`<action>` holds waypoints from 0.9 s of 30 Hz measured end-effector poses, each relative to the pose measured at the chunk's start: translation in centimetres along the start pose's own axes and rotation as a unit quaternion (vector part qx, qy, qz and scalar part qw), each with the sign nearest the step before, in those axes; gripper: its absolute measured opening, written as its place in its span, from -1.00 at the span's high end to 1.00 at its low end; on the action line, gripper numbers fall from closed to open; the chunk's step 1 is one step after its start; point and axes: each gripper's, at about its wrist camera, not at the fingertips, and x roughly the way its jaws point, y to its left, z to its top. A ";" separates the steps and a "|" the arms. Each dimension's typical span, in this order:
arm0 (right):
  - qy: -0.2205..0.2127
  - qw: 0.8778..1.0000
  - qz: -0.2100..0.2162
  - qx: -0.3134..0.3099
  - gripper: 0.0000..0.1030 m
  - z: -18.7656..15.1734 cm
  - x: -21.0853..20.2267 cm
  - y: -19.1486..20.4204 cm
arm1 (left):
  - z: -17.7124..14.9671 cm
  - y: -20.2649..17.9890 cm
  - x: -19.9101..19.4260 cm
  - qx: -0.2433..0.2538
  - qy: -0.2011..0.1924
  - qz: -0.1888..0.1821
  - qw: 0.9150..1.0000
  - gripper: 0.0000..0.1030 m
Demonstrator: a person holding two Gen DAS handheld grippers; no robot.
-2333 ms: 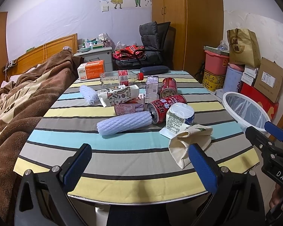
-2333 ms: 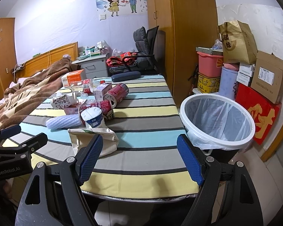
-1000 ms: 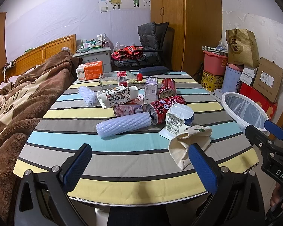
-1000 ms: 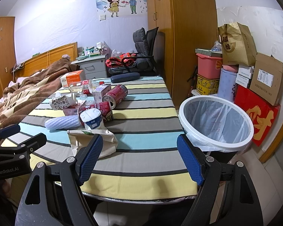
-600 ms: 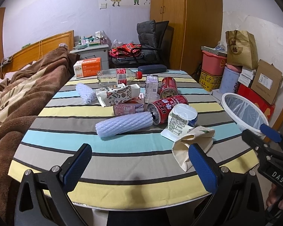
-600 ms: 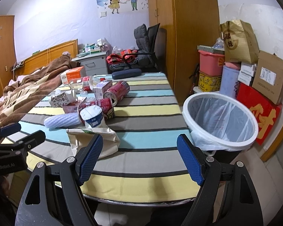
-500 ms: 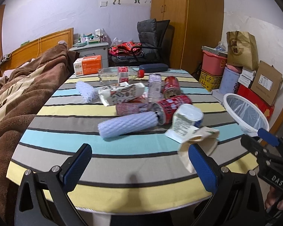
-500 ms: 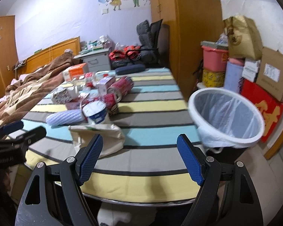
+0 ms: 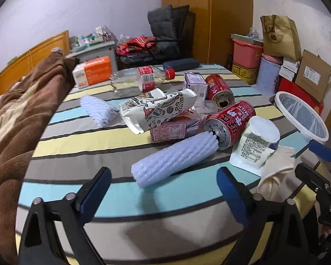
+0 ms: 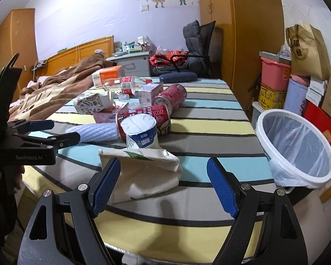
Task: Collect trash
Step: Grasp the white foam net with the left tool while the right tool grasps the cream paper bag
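Left tool (image 9: 163, 193) is hanging spread wide over the worktop's near edge, gripping nothing, the white foam sleeve (image 9: 176, 158) lying just beyond it. Right tool (image 10: 163, 186) is likewise gaping, empty, over the cream paper bag (image 10: 143, 172). Red cans (image 9: 230, 123) carry Chinese lettering. The lined bin (image 10: 298, 148) is standing off the worktop's right edge.

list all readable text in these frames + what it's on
"GenRobot.AI": left gripper body, faint.
"DAS": right gripper body, cut off.
Red can: large white Chinese characters, not legible to me.
Yogurt cup, pink carton, orange box: print too small.
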 end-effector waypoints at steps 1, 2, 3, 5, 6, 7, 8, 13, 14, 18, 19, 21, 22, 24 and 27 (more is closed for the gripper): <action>0.005 1.000 0.003 0.012 -0.59 0.0 0.2 -0.3 | 0.2 0.1 0.3 0.001 0.001 -0.006 1.000 -0.83; 0.009 1.000 0.009 0.026 -0.59 0.0 0.4 -0.6 | 0.3 0.3 0.7 0.004 0.003 -0.008 1.000 -0.80; 0.014 0.999 0.019 0.044 -0.57 0.0 0.5 -1.0 | 0.5 0.4 0.9 0.010 0.003 -0.008 1.000 -0.76; 0.016 0.998 0.027 0.063 -0.56 0.1 0.8 -1.4 | 0.7 0.5 1.7 0.022 0.010 -0.010 1.000 -0.69; 0.013 0.998 0.021 0.056 -0.56 0.1 0.9 -1.1 | 0.8 0.5 2.1 0.027 0.014 -0.016 0.999 -0.66; 0.015 0.999 0.009 0.039 -0.56 0.2 1.1 -0.7 | 0.9 0.5 2.5 0.033 0.017 -0.022 0.999 -0.65; 0.018 0.999 0.002 0.033 -0.56 0.1 1.4 -0.5 | 1.0 0.6 3.1 0.036 0.023 -0.026 0.999 -0.58; 0.043 0.997 0.028 0.064 -0.39 -0.1 2.5 -1.5 | 1.0 0.6 4.6 0.035 0.042 -0.044 0.998 -0.46; 0.049 0.996 0.024 0.064 -0.31 -0.1 2.7 -1.6 | 0.9 0.6 4.8 0.037 0.046 -0.048 0.997 -0.45; 0.060 0.995 0.035 0.074 0.05 -0.2 3.0 -1.7 | 1.1 0.5 5.0 0.043 0.054 -0.055 0.996 -0.35; 0.059 0.995 0.036 0.072 0.09 -0.2 3.0 -1.6 | 1.1 0.5 5.1 0.045 0.056 -0.057 0.996 -0.34; 0.058 0.995 0.038 0.068 0.41 -0.3 2.8 -1.5 | 1.1 0.3 5.1 0.050 0.057 -0.058 0.995 -0.25; 0.059 0.995 0.036 0.066 0.42 -0.4 2.8 -1.4 | 1.2 0.2 5.0 0.051 0.058 -0.060 0.995 -0.23; 0.057 0.996 0.035 0.064 0.47 -0.3 2.7 -1.6 | 1.1 -0.1 4.7 0.052 0.061 -0.078 0.994 -0.11; 0.053 0.996 0.031 0.067 0.50 -0.3 2.4 -2.0 | 1.0 -0.6 4.4 0.057 0.068 -0.094 0.992 -0.07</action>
